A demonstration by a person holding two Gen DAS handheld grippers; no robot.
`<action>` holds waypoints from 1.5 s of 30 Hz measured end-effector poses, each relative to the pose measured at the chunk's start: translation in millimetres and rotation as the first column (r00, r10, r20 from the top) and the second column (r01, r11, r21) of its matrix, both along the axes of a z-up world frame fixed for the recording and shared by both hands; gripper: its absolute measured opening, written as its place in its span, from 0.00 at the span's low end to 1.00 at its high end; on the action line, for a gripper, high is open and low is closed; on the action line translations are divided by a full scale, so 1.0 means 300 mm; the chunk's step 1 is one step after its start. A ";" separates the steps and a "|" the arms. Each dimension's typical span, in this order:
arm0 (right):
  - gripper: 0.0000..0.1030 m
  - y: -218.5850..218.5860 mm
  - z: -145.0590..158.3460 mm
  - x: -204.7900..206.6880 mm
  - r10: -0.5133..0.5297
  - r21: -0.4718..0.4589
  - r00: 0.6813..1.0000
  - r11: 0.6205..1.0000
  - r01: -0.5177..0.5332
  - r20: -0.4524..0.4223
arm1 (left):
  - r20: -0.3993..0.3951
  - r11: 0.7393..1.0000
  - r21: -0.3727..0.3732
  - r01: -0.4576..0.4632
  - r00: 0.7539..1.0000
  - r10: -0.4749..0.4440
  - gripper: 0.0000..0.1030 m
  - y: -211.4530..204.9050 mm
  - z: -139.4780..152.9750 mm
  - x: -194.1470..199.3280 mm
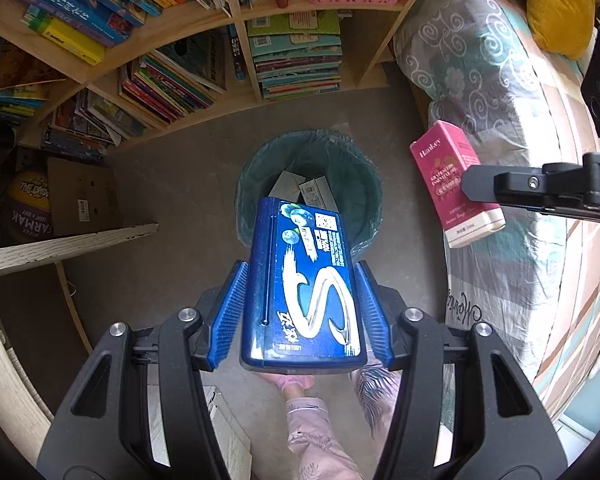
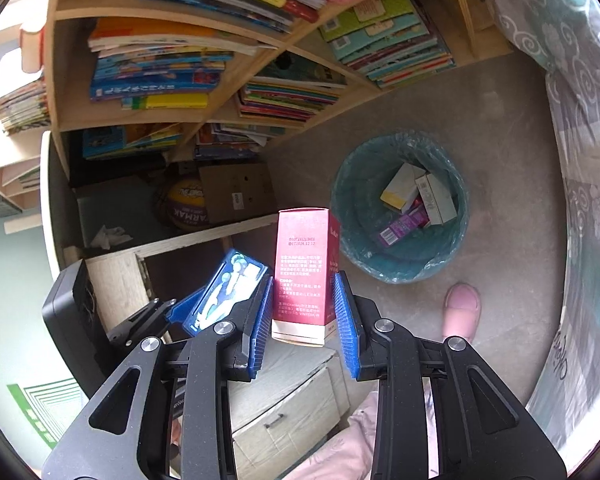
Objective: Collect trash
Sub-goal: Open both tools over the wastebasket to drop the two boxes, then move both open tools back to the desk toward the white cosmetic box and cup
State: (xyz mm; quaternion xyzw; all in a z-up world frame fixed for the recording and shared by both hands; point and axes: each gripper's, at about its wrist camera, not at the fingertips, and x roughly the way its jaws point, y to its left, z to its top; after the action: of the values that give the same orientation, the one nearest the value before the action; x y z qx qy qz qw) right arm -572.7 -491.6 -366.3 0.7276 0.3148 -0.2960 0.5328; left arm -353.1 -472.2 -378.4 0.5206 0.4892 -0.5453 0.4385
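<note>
My left gripper point(image 1: 300, 280) is shut on a blue gum box point(image 1: 302, 288) and holds it in the air above the teal-lined trash bin point(image 1: 364, 184) on the floor. My right gripper point(image 2: 302, 288) is shut on a pink carton point(image 2: 304, 268), held up to the left of the bin point(image 2: 354, 216). The pink carton point(image 1: 452, 172) and right gripper also show at the right of the left wrist view. The blue box point(image 2: 224, 288) shows at the left of the right wrist view. Several small boxes point(image 2: 416, 196) lie inside the bin.
A wooden bookshelf point(image 1: 204, 28) full of books stands behind the bin. A bed with patterned cover point(image 1: 500, 92) runs along the right. A cardboard box point(image 2: 236, 192) and a basketball point(image 2: 186, 204) sit under a desk at left. A pink slipper point(image 2: 462, 312) stands near the bin.
</note>
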 end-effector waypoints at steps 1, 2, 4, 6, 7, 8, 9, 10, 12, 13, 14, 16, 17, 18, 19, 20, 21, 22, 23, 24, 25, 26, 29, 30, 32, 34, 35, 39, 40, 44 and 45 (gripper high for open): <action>0.31 -0.003 -0.012 0.000 0.001 0.000 1.000 1.000 -0.001 -0.003 | -0.001 1.000 0.002 -0.001 1.000 0.001 0.50 -0.003 -0.010 -0.001; 0.31 -0.006 -0.022 0.000 0.000 0.001 1.000 1.000 0.000 -0.001 | 0.000 1.000 0.004 -0.002 1.000 0.002 0.50 -0.005 -0.020 -0.002; 0.31 -0.011 -0.044 0.004 -0.001 0.005 1.000 1.000 0.001 -0.004 | -0.005 1.000 0.010 -0.007 1.000 0.007 0.50 -0.012 -0.039 -0.003; 0.31 -0.014 -0.066 0.007 -0.003 0.012 1.000 1.000 0.003 -0.003 | -0.005 1.000 0.009 -0.006 1.000 0.006 0.50 -0.019 -0.055 -0.004; 0.31 -0.016 -0.077 0.009 -0.007 0.016 1.000 1.000 0.007 -0.005 | -0.002 1.000 0.009 -0.004 1.000 0.004 0.50 -0.023 -0.064 -0.008; 0.31 -0.018 -0.088 0.009 -0.010 0.019 1.000 1.000 0.010 -0.005 | -0.002 1.000 0.011 -0.003 1.000 0.003 0.50 -0.026 -0.073 -0.011; 0.31 -0.021 -0.101 0.011 -0.012 0.022 1.000 1.000 0.012 -0.008 | -0.004 1.000 0.015 -0.002 1.000 0.002 0.50 -0.030 -0.084 -0.012; 0.31 -0.024 -0.112 0.011 -0.014 0.024 1.000 1.000 0.014 -0.008 | -0.003 1.000 0.020 -0.001 1.000 0.001 0.50 -0.035 -0.095 -0.014; 0.34 -0.029 -0.138 0.010 -0.030 0.042 1.000 0.999 0.030 0.000 | -0.011 1.000 0.028 0.006 1.000 -0.005 0.51 -0.040 -0.114 -0.017; 0.35 -0.031 -0.152 0.005 -0.042 0.053 0.999 0.998 0.042 0.003 | -0.007 0.999 0.032 0.012 1.000 -0.012 0.55 -0.042 -0.125 -0.018; 0.47 -0.033 -0.158 -0.001 -0.053 0.059 0.999 0.997 0.053 0.007 | 0.003 0.999 0.033 0.024 1.000 -0.024 0.64 -0.043 -0.136 -0.023; 0.59 -0.037 -0.164 -0.006 -0.055 0.059 0.998 0.997 0.054 0.006 | 0.023 0.999 0.025 0.033 0.999 -0.034 0.71 -0.045 -0.146 -0.028; 0.59 -0.039 -0.162 -0.007 -0.053 0.057 0.999 0.997 0.053 0.002 | 0.025 0.999 0.028 0.037 0.999 -0.038 0.71 -0.044 -0.151 -0.028; 0.59 -0.039 -0.162 -0.012 -0.056 0.058 0.998 0.997 0.056 0.004 | 0.027 0.999 0.032 0.038 0.999 -0.039 0.71 -0.046 -0.155 -0.026; 0.59 -0.038 -0.162 -0.018 -0.061 0.061 0.998 0.996 0.061 0.003 | 0.031 0.999 0.036 0.036 0.999 -0.037 0.71 -0.046 -0.158 -0.023; 0.59 -0.036 -0.162 -0.024 -0.065 0.062 0.998 0.996 0.065 0.002 | 0.030 0.999 0.040 0.032 0.999 -0.033 0.71 -0.044 -0.160 -0.019; 0.59 -0.033 -0.161 -0.029 -0.068 0.063 0.998 0.996 0.067 0.004 | 0.026 0.999 0.043 0.029 0.999 -0.030 0.71 -0.043 -0.161 -0.014; 0.59 -0.031 -0.160 -0.034 -0.070 0.065 0.998 0.995 0.070 0.004 | 0.025 0.999 0.045 0.025 0.999 -0.026 0.72 -0.041 -0.161 -0.010; 0.59 -0.029 -0.157 -0.039 -0.073 0.067 0.997 0.995 0.073 0.004 | 0.026 0.999 0.044 0.021 0.999 -0.022 0.72 -0.039 -0.161 -0.006; 0.59 -0.025 -0.155 -0.043 -0.075 0.066 0.997 0.995 0.075 0.004 | 0.024 0.999 0.044 0.020 0.999 -0.021 0.72 -0.036 -0.158 -0.002; 0.59 -0.022 -0.153 -0.048 -0.078 0.066 0.997 0.995 0.078 0.006 | 0.024 0.999 0.044 0.018 1.000 -0.019 0.72 -0.035 -0.158 0.000; 0.59 -0.019 -0.152 -0.052 -0.081 0.067 0.997 0.994 0.081 0.005 | 0.027 0.999 0.043 0.016 0.999 -0.017 0.73 -0.032 -0.156 0.002; 0.59 -0.013 -0.155 -0.051 -0.088 0.073 0.996 0.994 0.087 0.013 | 0.028 0.999 0.040 0.015 0.999 -0.016 0.74 -0.028 -0.154 0.007; 0.60 -0.011 -0.156 -0.051 -0.087 0.074 0.996 0.994 0.085 0.015 | 0.026 0.999 0.039 0.014 1.000 -0.015 0.75 -0.026 -0.153 0.007; 0.67 -0.007 -0.154 -0.046 -0.086 0.070 0.996 0.994 0.085 0.014 | 0.020 0.999 0.038 0.009 1.000 -0.009 0.77 -0.023 -0.152 0.013; 0.67 -0.004 -0.148 -0.041 -0.088 0.067 0.996 0.994 0.087 0.019 | 0.010 0.999 0.041 0.004 1.000 -0.005 0.77 -0.020 -0.151 0.019; 0.67 -0.002 -0.143 -0.038 -0.090 0.066 0.996 0.994 0.088 0.021 | 0.012 0.999 0.040 0.002 1.000 -0.002 0.77 -0.018 -0.148 0.021; 0.72 0.003 -0.104 -0.042 -0.102 0.057 0.994 0.993 0.100 0.038 | 0.027 0.999 0.031 -0.004 1.000 0.004 0.77 -0.004 -0.115 0.027; 0.74 0.003 -0.084 -0.042 -0.099 0.047 0.994 0.994 0.098 0.034 | 0.020 1.000 0.027 -0.008 1.000 0.008 0.77 0.000 -0.099 0.031; 0.83 0.005 0.010 -0.034 -0.078 0.023 0.997 0.997 0.078 0.019 | -0.007 1.000 -0.012 -0.025 1.000 0.025 0.77 0.034 0.013 0.042; 0.85 0.006 0.038 -0.031 -0.075 0.015 0.997 0.997 0.074 0.015 | -0.007 0.999 -0.023 -0.025 1.000 0.025 0.78 0.046 0.051 0.041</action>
State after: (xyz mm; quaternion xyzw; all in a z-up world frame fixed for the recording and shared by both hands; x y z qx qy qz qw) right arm -582.2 -489.7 -354.8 0.7450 0.2855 -0.3076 0.5185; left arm -340.8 -458.5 -363.2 0.5075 0.4906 -0.5471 0.4499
